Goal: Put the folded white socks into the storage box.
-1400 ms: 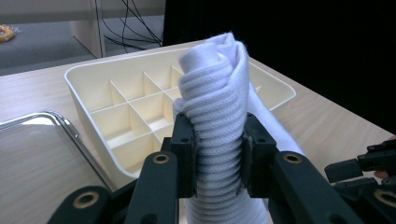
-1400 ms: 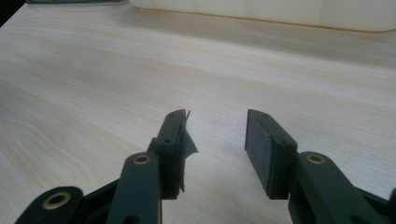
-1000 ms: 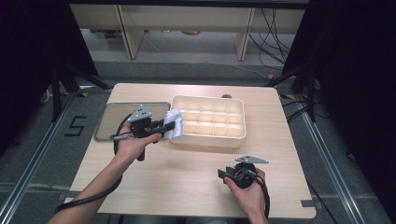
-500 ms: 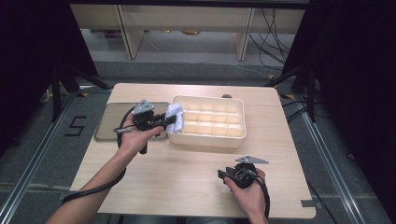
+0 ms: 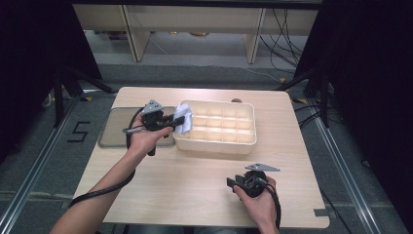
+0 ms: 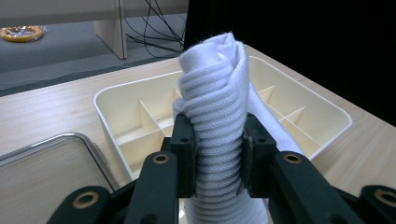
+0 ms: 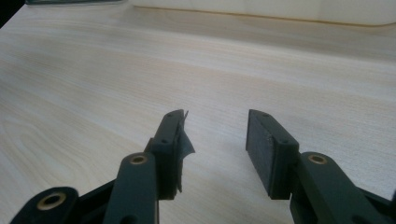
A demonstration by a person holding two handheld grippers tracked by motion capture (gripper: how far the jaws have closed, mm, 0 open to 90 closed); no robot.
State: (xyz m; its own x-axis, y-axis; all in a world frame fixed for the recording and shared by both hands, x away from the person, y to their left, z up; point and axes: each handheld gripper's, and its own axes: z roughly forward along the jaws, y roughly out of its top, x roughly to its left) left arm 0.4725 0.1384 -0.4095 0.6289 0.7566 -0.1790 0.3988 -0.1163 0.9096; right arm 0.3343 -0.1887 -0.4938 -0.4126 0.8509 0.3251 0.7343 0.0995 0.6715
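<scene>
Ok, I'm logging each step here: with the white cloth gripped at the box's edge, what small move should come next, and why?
Probably carry the rolled white cloth a little farther over the divided box and lower it into a near compartment. The left gripper clamps it at the box's left end, above the rim, not yet inside. The right gripper rests open, empty.

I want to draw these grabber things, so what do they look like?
Each gripper, left and right, is black with two flat fingers, brass-coloured rivets at the joints, and a grey three-cornered plate on top. A black cable trails from each one. The person's forearms are bare; no sleeves show.
</scene>
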